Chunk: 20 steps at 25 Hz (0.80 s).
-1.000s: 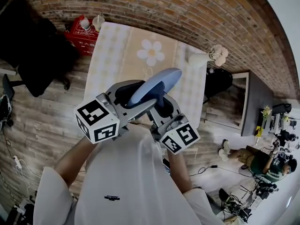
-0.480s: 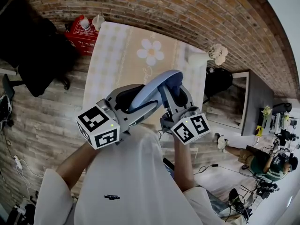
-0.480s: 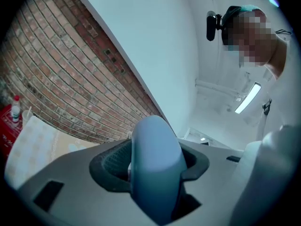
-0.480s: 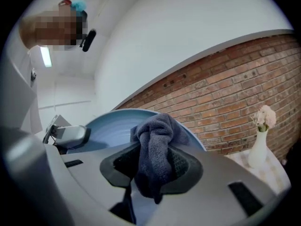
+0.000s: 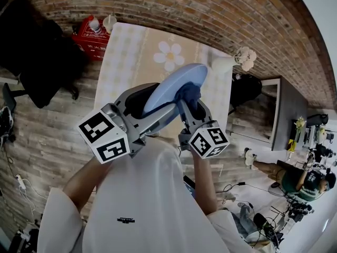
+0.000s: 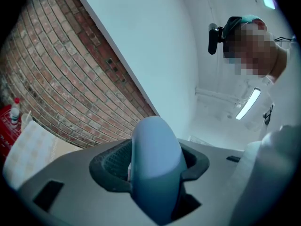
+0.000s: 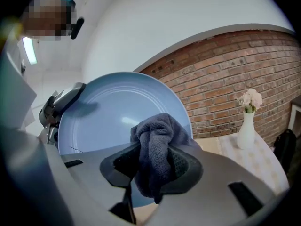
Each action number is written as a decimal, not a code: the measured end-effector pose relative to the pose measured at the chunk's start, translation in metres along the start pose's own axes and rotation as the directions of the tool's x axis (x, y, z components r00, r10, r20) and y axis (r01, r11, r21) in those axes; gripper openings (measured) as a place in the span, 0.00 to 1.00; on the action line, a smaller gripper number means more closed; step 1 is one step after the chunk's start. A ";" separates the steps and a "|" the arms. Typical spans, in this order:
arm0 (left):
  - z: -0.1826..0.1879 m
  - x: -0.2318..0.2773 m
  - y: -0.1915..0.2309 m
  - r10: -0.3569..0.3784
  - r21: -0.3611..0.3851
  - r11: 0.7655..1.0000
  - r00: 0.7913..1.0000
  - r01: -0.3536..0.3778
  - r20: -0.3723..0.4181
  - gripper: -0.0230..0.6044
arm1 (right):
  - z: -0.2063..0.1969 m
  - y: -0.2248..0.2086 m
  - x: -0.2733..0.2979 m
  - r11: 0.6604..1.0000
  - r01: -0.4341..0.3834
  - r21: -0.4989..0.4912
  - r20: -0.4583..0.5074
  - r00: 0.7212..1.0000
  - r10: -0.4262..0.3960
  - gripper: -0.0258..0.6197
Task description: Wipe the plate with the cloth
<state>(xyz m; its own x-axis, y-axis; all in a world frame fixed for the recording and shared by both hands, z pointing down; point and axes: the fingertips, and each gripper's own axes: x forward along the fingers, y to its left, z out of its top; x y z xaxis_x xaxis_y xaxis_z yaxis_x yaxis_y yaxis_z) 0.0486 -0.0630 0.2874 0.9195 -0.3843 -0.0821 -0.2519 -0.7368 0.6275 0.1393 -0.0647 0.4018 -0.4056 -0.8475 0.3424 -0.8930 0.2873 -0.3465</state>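
Note:
A light blue plate (image 5: 174,86) is held tilted in the air above the table, its rim clamped in my left gripper (image 5: 150,107). In the left gripper view the plate's edge (image 6: 155,168) fills the space between the jaws. My right gripper (image 5: 188,100) is shut on a dark blue-grey cloth (image 7: 155,149), which is bunched between its jaws. The cloth presses against the plate's face (image 7: 113,112) near its right rim. In the head view the cloth (image 5: 188,93) shows as a dark wad beside the plate.
Below lies a table with a checked, flower-print cloth (image 5: 137,57). A white vase with flowers (image 5: 231,62) stands at its right edge. A red crate with bottles (image 5: 92,38) sits on the floor by the far left corner. A brick wall runs behind.
The right gripper has carried the cloth up and forward along the plate's face. The plate has tipped a little more towards the camera, and the left gripper has shifted slightly left.

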 end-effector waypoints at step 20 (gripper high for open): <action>0.015 -0.006 0.023 0.059 -0.016 0.998 0.996 -0.058 0.067 0.42 | -0.032 0.114 0.001 0.958 -0.288 -0.006 -0.134 0.949 0.285 0.26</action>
<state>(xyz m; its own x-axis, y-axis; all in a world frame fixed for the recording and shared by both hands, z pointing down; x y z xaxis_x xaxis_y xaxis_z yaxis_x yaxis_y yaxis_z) 0.0328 -0.0858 0.2909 0.8809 -0.4633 -0.0965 -0.3000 -0.7044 0.6432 0.0308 -0.0183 0.3909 -0.6656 -0.6626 0.3434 -0.7392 0.5220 -0.4255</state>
